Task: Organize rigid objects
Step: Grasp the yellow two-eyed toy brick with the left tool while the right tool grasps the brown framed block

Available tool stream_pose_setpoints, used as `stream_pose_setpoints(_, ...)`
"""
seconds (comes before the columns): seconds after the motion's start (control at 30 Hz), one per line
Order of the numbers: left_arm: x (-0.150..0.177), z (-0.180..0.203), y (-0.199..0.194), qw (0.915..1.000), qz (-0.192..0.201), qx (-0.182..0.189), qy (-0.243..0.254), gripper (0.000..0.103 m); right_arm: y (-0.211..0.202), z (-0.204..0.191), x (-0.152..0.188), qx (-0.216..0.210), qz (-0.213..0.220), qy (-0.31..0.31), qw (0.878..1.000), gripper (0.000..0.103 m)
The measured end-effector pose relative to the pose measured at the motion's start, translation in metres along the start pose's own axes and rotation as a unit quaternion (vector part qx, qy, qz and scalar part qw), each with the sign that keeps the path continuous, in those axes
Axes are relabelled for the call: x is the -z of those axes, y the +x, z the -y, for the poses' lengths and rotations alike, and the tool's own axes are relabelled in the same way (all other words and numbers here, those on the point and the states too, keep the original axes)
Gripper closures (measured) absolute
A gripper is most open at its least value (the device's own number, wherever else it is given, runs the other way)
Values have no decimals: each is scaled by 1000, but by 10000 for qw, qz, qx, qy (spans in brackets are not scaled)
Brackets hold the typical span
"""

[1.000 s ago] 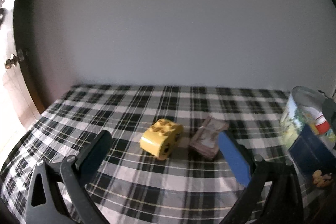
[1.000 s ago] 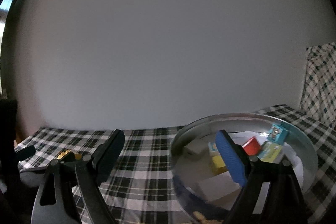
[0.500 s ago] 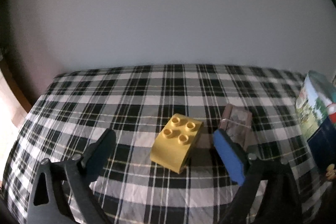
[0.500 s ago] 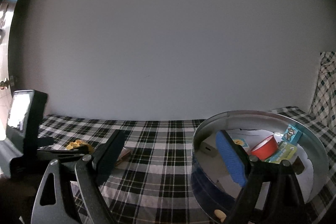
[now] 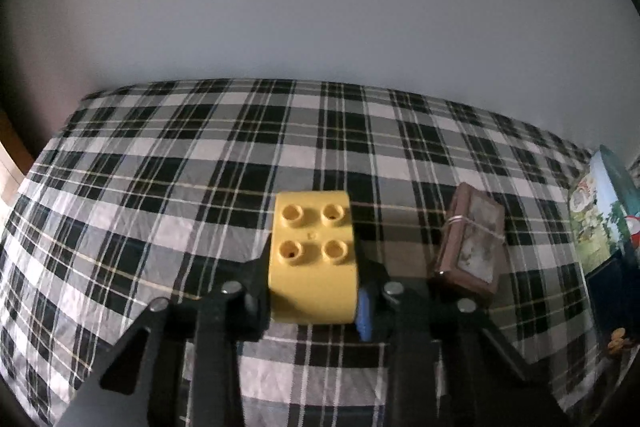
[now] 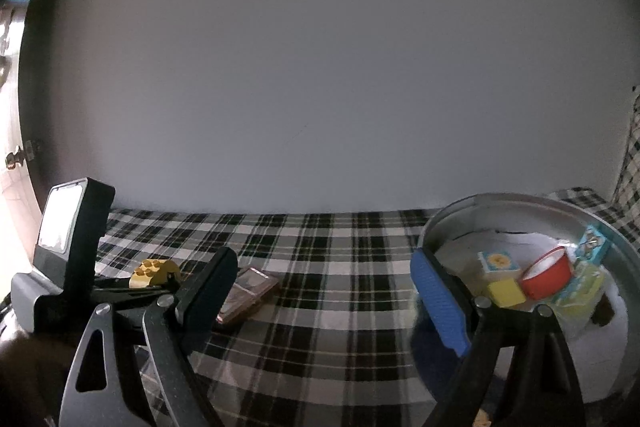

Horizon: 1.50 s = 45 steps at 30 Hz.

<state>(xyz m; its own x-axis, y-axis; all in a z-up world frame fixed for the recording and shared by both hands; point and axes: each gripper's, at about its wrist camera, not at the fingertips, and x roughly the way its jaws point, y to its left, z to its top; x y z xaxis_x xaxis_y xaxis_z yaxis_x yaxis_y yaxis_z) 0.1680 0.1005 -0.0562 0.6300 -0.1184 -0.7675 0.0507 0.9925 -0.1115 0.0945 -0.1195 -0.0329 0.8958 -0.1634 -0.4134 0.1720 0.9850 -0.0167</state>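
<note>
1. We are clamping the yellow building block (image 5: 313, 263) in our left gripper (image 5: 314, 291); its jaws have just been closing and are now sitting narrow, with the block's sides pressed between the pads, studs facing up.
2. We are seeing a small brown box (image 5: 470, 245) lying just outside the left gripper's right-hand jaw, on the black-and-white checked cloth (image 5: 160, 187), apart from the block.
3. We are holding our right gripper (image 6: 320, 291) with its jaws standing wide and only checked cloth showing between them.
4. We are looking past the blue pad (image 6: 438, 301) at a round metal tin (image 6: 520, 203) just outside the right-hand jaw, holding a red cup (image 6: 546, 275), a yellow cube (image 6: 506, 291) and small printed cartons.
</note>
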Motion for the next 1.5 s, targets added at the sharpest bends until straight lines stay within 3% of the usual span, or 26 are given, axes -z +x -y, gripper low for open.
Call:
stream_pose_setpoints(0.17, 2, -10, -6, 9994, 83, -74, -323, 73, 17, -14, -1, -114, -274, 65, 9995, 13)
stream_pose_setpoints(0.4, -2, -28, -22, 9927, 657, -987, -221, 73, 73, -32, 0, -152, -1224, 619, 9904, 13)
stream_pose_setpoints(0.5, -3, -31, -20, 9924, 645, -1019, -242, 73, 99, -50, 3, -9, -1739, 582, 9830, 13)
stream_pose_setpoints(0.63, -1, -28, -22, 9918, 648, -1068, -270, 73, 122, -66, 6, 185, -2080, 636, 9759, 13)
stream_pose_setpoints(0.73, -3, -29, -22, 9921, 648, -1035, -298, 73, 138, -76, 9, 460, -2499, 426, 9662, 26)
stream_pose_setpoints(0.8, -2, -28, -23, 9920, 652, -1030, -313, 73, 140, -85, 8, 645, -2518, 141, 9655, 36)
stream_pose_setpoints(0.87, -2, -27, -23, 9921, 653, -1021, -311, 73, 139, -87, 7, 548, -2484, 86, 9671, 50)
stream_pose_setpoints(0.9, -2, -27, -23, 9922, 657, -1015, -313, 73, 138, -87, 7, 508, -2477, 37, 9675, 52)
stream_pose_setpoints(1.13, 1, -28, -25, 9924, 733, -942, -289, 73, 120, -70, 8, 37, -2369, 90, 9715, 53)
stream_pose_setpoints(1.27, 4, -22, -28, 9928, 783, -874, -225, 73, 89, -56, 2, -152, -1765, 170, 9840, 53)
stream_pose_setpoints(1.5, 12, -5, -40, 9917, 973, -839, -25, 73, 33, -41, -5, -2, -708, -204, 9973, 54)
